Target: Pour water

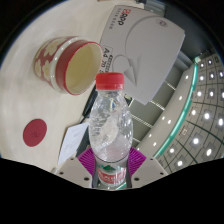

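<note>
The gripper [108, 165] pinches the lower part of a red-capped water bottle [110, 125], both pads [88, 160] pressed to its sides. The cup [68, 63] sits farther in on the table [25, 100], ahead and left. To pour well, keep the squeeze firm, carry the neck over the rim, then tip slowly; the cap looks on and would block the flow.

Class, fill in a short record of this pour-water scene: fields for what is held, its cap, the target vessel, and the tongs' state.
held: clear plastic water bottle, upright between the pads
cap: red cap, on
target: paper cup, tilted, beyond the bottle to the left
tongs: shut on the bottle
surface: white table
</note>
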`<move>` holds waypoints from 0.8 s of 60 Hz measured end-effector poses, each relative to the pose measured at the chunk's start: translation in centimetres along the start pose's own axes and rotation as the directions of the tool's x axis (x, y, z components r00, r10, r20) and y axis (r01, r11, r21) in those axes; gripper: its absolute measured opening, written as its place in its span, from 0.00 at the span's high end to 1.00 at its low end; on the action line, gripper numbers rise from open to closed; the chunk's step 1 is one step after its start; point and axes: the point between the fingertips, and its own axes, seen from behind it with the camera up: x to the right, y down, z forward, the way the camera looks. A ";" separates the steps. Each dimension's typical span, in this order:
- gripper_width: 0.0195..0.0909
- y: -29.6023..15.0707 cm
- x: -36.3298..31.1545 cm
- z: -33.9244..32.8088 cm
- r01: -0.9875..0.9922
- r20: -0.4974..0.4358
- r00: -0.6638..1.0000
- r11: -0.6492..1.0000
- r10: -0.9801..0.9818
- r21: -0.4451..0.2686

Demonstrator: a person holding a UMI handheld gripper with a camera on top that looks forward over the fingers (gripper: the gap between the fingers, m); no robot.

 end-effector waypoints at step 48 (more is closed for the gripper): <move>0.72 -3.3 -10.7 -2.2 -0.937 0.457 -0.330 -0.229 0.826 -0.262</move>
